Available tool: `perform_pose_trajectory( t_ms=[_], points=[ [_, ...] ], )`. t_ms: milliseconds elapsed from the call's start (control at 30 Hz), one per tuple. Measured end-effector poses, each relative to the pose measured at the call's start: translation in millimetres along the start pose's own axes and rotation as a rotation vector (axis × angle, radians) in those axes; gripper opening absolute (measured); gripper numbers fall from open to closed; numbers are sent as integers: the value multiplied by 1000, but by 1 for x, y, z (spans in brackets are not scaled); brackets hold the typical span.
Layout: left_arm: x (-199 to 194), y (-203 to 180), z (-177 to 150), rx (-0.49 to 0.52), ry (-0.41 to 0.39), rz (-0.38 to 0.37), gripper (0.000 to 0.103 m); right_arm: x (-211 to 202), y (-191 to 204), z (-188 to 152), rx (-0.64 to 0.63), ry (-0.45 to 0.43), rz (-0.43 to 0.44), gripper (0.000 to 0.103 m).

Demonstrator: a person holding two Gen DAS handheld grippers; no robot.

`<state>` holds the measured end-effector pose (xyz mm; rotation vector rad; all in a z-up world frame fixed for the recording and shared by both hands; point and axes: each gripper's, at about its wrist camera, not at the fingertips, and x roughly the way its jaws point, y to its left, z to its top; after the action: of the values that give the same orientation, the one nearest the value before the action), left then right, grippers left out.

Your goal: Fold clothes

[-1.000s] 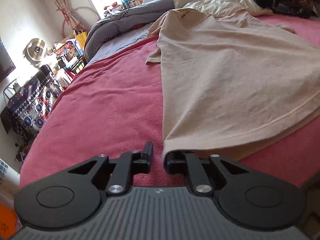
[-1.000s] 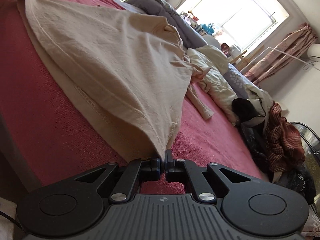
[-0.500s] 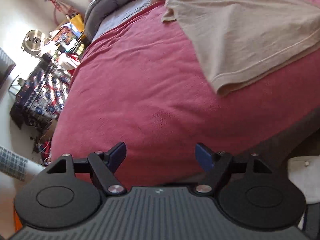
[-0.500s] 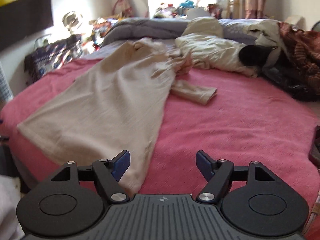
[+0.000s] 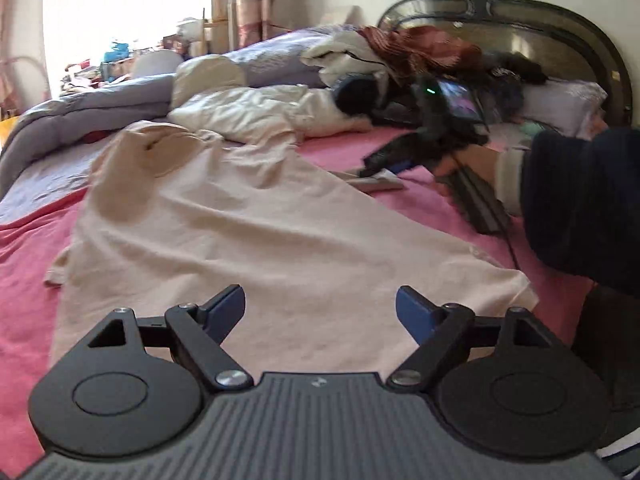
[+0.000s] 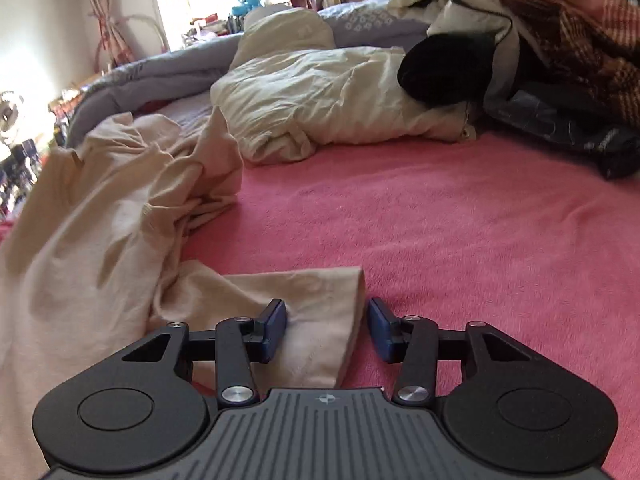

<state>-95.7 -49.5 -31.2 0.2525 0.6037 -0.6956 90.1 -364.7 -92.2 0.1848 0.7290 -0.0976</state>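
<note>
A beige shirt (image 5: 248, 232) lies spread on the pink bed cover (image 5: 24, 248), collar toward the far side. My left gripper (image 5: 320, 304) hovers over the shirt's near hem, jaws wide and still opening, with nothing between them. In the right wrist view the shirt (image 6: 80, 240) bunches at the left and one short sleeve (image 6: 320, 292) lies flat on the cover. My right gripper (image 6: 326, 322) straddles that sleeve's end. Its jaws are closing, the left pad on the cloth and the right pad a little clear of the sleeve's edge.
A crumpled cream garment (image 6: 320, 96), a black garment (image 6: 444, 68) and a red plaid cloth (image 6: 568, 20) are piled at the far side. A grey quilt (image 5: 80, 108) runs along the far left. The person's dark sleeve (image 5: 580, 200) reaches in from the right, before the headboard (image 5: 500, 12).
Both grippers let go of the shirt's hem corners and opened. The left one swung round to face across the shirt; the right one moved to the sleeve and has narrowed around it.
</note>
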Motion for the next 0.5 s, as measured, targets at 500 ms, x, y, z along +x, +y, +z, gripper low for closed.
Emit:
perform_pose_trajectory(
  t_ms=[500],
  points=[
    [41, -19, -23, -36, 69, -79, 90, -78, -87, 110, -78, -240, -372, 7]
  ],
)
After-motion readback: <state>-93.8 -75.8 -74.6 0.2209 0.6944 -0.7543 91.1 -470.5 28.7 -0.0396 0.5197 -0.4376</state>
